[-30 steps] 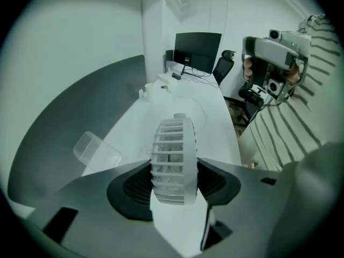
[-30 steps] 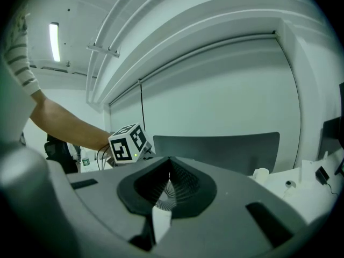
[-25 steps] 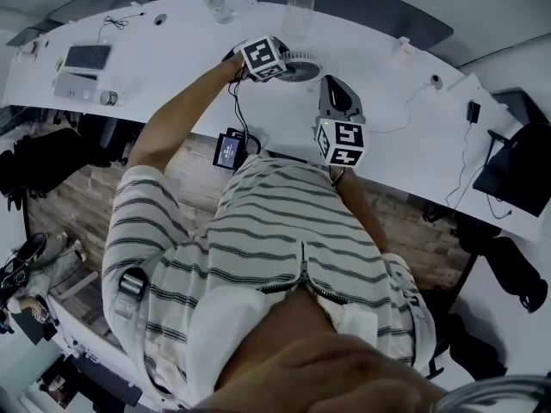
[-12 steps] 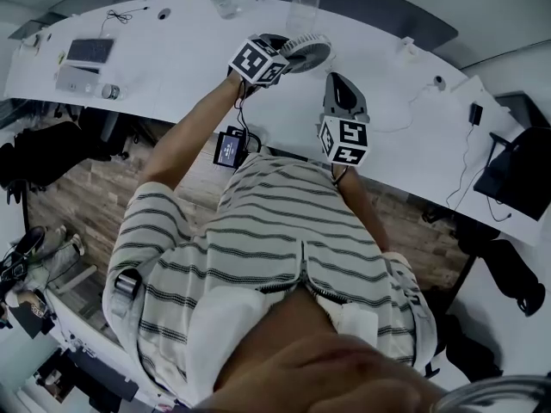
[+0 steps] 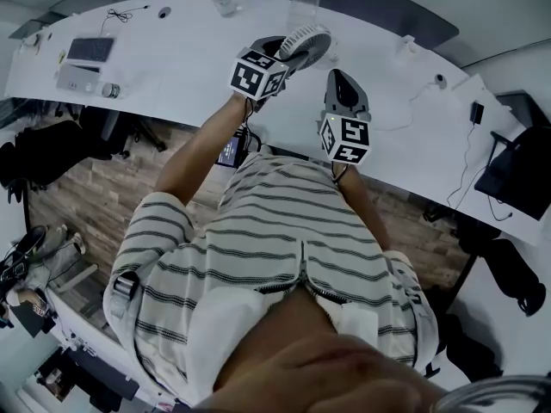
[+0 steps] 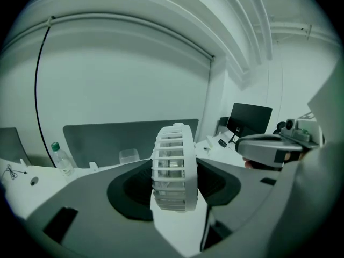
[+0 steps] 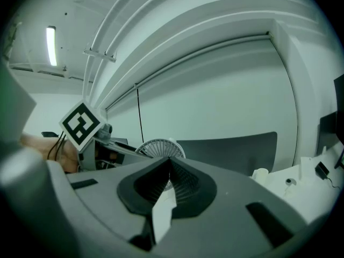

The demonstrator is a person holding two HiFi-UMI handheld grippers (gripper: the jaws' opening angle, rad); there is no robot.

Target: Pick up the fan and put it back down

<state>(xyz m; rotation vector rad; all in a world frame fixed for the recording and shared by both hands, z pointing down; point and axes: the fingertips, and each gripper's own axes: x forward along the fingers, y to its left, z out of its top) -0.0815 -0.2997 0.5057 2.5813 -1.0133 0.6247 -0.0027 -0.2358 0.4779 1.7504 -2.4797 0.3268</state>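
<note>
White fan, head view: the fan [image 5: 307, 38] is off the bench [image 5: 172, 67] and tilted, with its round grille partly facing up. It sits at the tip of the left claw [image 5: 288, 52]. How the pads sit on it cannot be read from here.
Right claw, head view: the right claw [image 5: 337, 83] hovers over the bench just beside the fan and apart from it. Its marker cube [image 5: 345, 138] is on the side towards the person's striped shirt [image 5: 284, 231].
Bench, head view: a bottle [image 5: 221, 0] and a clear cup [image 5: 300, 9] stand at the far edge behind the fan. A flat device [image 5: 89, 51] lies well apart at the left end.
Left claw, left gripper view: the jaws stand wide, with one dark pad pressed on each face of the fan [image 6: 173, 160]. The fan shows edge-on and upright between them. Only this view shows the grip.
Background, left gripper view: the bottle [image 6: 60, 157] and cup [image 6: 129, 156] stand before a grey partition [image 6: 107, 136]. A dark monitor [image 6: 249, 120] is at the right, a thing the head view does not show.
Right claw, right gripper view: the jaws are closed with their tips meeting [image 7: 167, 168], and nothing is between them.
Fan, right gripper view: the grille [image 7: 156, 147] faces the camera beyond the closed tips. It is next to the left claw's marker cube [image 7: 81, 123].
</note>
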